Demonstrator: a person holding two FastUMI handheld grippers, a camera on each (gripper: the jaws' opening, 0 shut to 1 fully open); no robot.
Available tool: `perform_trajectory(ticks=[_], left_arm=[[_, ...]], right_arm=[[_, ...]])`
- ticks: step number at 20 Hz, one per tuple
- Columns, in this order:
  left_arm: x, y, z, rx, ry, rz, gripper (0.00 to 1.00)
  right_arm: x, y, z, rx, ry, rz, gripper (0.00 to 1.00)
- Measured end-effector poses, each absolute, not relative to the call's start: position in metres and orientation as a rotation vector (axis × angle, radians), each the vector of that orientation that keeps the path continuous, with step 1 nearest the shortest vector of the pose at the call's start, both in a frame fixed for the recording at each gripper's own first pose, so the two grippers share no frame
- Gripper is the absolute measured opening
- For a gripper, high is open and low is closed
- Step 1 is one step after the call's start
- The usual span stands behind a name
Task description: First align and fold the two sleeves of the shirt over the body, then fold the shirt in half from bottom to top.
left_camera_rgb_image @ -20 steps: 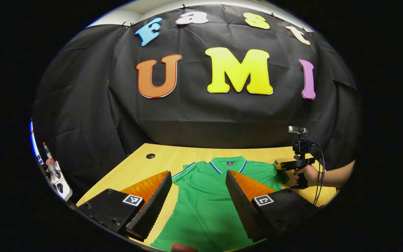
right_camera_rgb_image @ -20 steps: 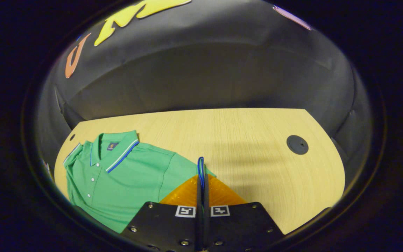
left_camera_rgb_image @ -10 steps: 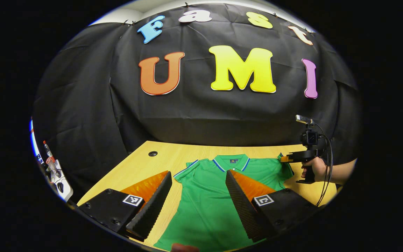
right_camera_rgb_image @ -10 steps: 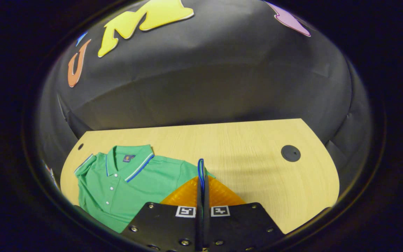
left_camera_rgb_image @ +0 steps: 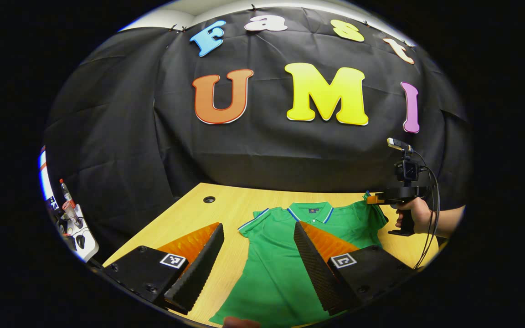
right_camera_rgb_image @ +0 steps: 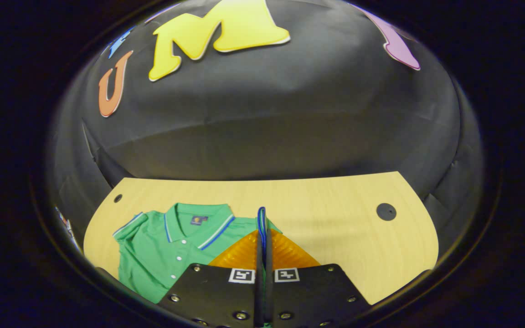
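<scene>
A green polo shirt (left_camera_rgb_image: 280, 269) with a blue-and-white trimmed collar lies front up on the wooden table (left_camera_rgb_image: 185, 218). My left gripper (left_camera_rgb_image: 258, 227) is open and hovers above the shirt's body, touching nothing. In the left gripper view, my right gripper (left_camera_rgb_image: 373, 198) is at the far right, held by a hand (left_camera_rgb_image: 419, 216), and lifts the shirt's sleeve (left_camera_rgb_image: 372, 214) off the table. In the right gripper view, the right gripper (right_camera_rgb_image: 262, 212) is shut on the sleeve's trimmed hem (right_camera_rgb_image: 261, 223). The shirt (right_camera_rgb_image: 167, 248) spreads to its left.
A round cable hole (left_camera_rgb_image: 208, 199) sits near the table's far left corner, and a dark grommet (right_camera_rgb_image: 386, 211) at the other end. A white holder with pens (left_camera_rgb_image: 73, 223) stands beyond the table's left edge. Bare wood (right_camera_rgb_image: 335, 237) stretches right of the shirt.
The right gripper has risen, keeping hold of the sleeve and lifting it off the table. The left gripper stayed open while its view drifted a little to the left.
</scene>
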State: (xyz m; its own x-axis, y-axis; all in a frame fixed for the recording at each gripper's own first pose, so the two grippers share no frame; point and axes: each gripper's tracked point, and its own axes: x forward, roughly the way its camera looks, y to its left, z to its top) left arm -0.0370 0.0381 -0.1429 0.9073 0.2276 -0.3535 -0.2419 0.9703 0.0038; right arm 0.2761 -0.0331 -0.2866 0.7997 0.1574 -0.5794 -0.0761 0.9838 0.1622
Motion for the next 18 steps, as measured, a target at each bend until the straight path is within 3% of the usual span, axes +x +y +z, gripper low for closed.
perform_trajectory(ticks=[11, 13, 15, 18], left_arm=[[-0.068, 0.085, -0.136, -0.045, 0.353, 0.309, 0.99], [-0.073, 0.094, -0.134, -0.043, 0.353, 0.318, 0.99], [-0.075, 0.101, -0.131, -0.047, 0.349, 0.325, 0.99], [-0.074, 0.105, -0.129, -0.065, 0.342, 0.316, 0.99]], right_arm=[[0.257, 0.072, -0.300, 0.142, 0.694, 0.176, 0.02], [0.252, 0.084, -0.300, 0.164, 0.704, 0.195, 0.06], [0.248, 0.092, -0.292, 0.178, 0.690, 0.205, 0.17], [0.242, 0.089, -0.274, 0.172, 0.659, 0.198, 0.59]])
